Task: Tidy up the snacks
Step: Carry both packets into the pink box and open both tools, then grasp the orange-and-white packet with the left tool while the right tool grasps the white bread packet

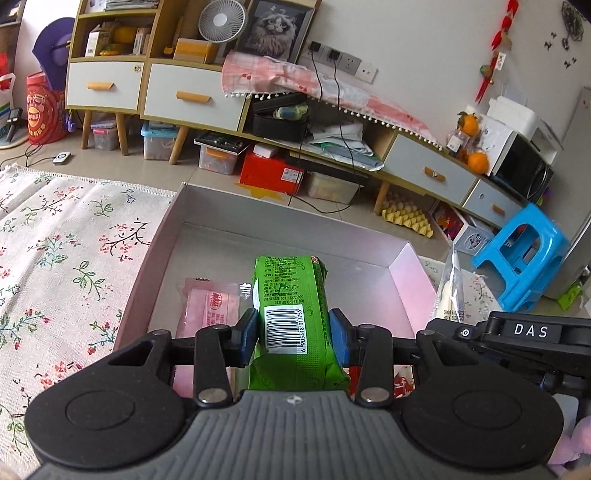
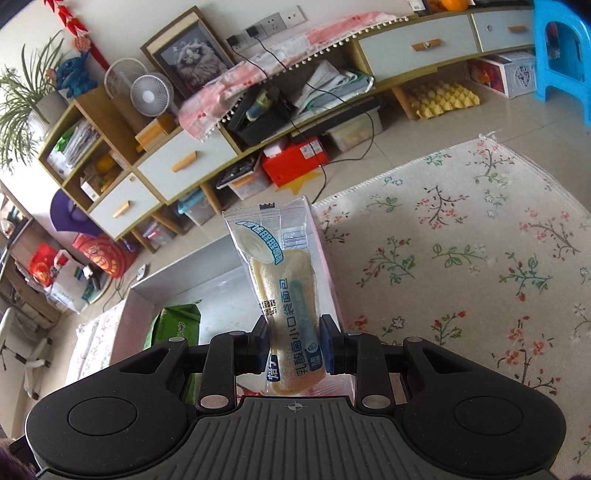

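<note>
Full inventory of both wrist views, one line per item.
box: 1, pale pink, on the floral cloth
green snack pack: 1, green, held over the box
pink packet: 1, pink, lying in the box
bread packet: 1, clear with blue print, held at the box's right wall
floral cloth: 1, cream
stool: 1, blue, on the floor
fan: 1, white, on the cabinet
left gripper: jaws shut on green snack pack
right gripper: jaws shut on bread packet

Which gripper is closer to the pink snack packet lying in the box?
Left. The left gripper hangs just above the pink packet, gripping the green pack. The right gripper is over the box's far side.
</note>
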`<state>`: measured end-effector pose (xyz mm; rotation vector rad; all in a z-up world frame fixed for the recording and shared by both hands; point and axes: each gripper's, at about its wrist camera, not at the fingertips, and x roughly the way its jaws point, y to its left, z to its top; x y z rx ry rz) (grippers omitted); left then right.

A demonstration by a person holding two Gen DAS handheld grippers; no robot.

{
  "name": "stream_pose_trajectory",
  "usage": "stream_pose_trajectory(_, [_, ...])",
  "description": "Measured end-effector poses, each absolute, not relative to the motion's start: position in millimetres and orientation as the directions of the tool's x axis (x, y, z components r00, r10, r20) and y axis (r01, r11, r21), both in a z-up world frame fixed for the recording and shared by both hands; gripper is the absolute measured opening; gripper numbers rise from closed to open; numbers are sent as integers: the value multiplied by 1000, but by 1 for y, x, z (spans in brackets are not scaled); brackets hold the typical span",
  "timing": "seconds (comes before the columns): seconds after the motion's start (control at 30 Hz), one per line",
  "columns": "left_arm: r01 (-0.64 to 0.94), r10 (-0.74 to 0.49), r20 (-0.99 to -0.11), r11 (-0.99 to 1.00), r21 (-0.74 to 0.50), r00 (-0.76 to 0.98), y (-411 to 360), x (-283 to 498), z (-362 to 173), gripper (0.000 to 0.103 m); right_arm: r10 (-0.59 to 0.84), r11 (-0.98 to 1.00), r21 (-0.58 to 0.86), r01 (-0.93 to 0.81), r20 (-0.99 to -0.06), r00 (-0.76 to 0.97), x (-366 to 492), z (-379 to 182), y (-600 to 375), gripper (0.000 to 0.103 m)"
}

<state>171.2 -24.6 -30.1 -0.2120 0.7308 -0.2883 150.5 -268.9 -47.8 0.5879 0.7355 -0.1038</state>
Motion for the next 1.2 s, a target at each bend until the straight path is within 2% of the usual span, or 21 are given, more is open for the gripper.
stream_pose_trajectory(0.13, [188,-329,-627,941,-281,706,-27,172,-30,38,114,837,467,286,-659,743,149,-47,-268,27])
stream_pose_trajectory(0.2, [197,-332,-631,941,-277,701,-29,173,-30,39,121,836,474,277,-651,749,149,-45,-268,31])
stream_pose_trajectory(0.23, [193,-326,-631,943,-272,704,-30,174,-29,41,123,833,479,276,-648,752,149,-44,-268,31])
stream_pose_trajectory(0.3, [194,-320,-628,945,-262,710,-32,173,-27,51,135,823,498,273,-639,757,148,-42,-270,43])
stream_pose_trajectory(0.37, [199,-322,-628,945,-260,708,-34,173,-25,54,146,817,512,265,-629,764,146,-40,-272,47])
stream_pose_trajectory(0.47, [203,-327,-635,944,-261,700,-33,171,-23,61,147,821,507,264,-633,760,145,-37,-273,48])
stream_pose_trajectory(0.53, [206,-323,-639,945,-254,698,-34,168,-21,69,151,823,504,261,-637,756,144,-35,-272,50])
stream_pose_trajectory(0.67, [217,-311,-651,950,-223,692,-32,157,-12,76,155,826,504,253,-634,757,136,-25,-272,68])
stream_pose_trajectory(0.73, [223,-299,-655,954,-200,694,-30,151,-6,82,161,837,494,235,-633,757,131,-17,-270,70])
stream_pose_trajectory(0.9, [220,-287,-666,958,-185,689,-18,136,7,92,158,859,467,211,-632,758,114,2,-261,82])
stream_pose_trajectory(1.2, [217,-236,-726,968,-122,646,11,105,21,102,171,919,373,131,-674,718,86,16,-223,89])
